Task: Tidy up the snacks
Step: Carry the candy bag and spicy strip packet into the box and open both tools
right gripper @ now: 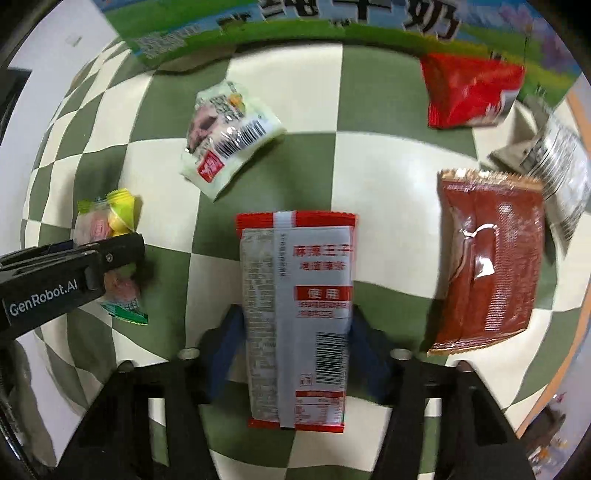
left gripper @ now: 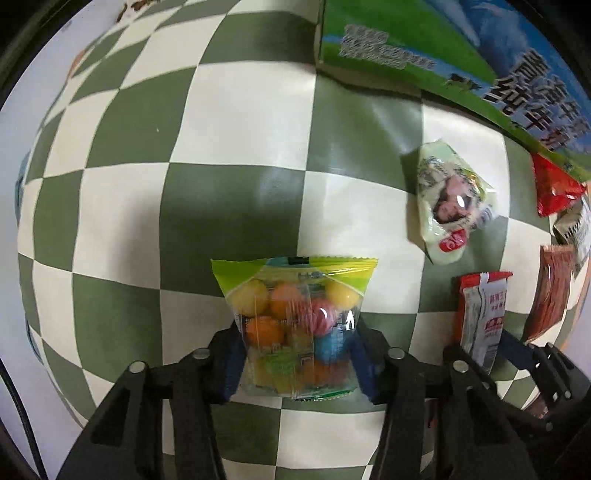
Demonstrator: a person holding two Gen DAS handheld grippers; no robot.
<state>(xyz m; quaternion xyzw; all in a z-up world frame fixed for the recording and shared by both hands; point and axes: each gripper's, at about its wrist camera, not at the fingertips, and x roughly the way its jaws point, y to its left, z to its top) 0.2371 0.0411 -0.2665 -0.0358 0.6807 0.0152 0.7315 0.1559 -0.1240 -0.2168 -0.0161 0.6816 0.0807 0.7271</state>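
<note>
My left gripper [left gripper: 295, 354] is shut on a clear bag of coloured candy balls [left gripper: 295, 314] with a yellow-green top, held over the checkered cloth. My right gripper [right gripper: 295, 347] is shut on a red and grey snack packet [right gripper: 295, 314]. That packet also shows in the left wrist view [left gripper: 482, 317], to the right. The candy bag and the left gripper show in the right wrist view [right gripper: 110, 236] at the left. A pale green snack pack [left gripper: 448, 206] lies on the cloth, also in the right wrist view [right gripper: 225, 136].
A green and blue milk carton box [right gripper: 332, 22] stands at the far edge, also in the left wrist view [left gripper: 443, 48]. A red pouch [right gripper: 469, 88], a dark red packet [right gripper: 491, 273] and a silver packet [right gripper: 554, 162] lie at the right on the green-white checkered cloth [left gripper: 221, 129].
</note>
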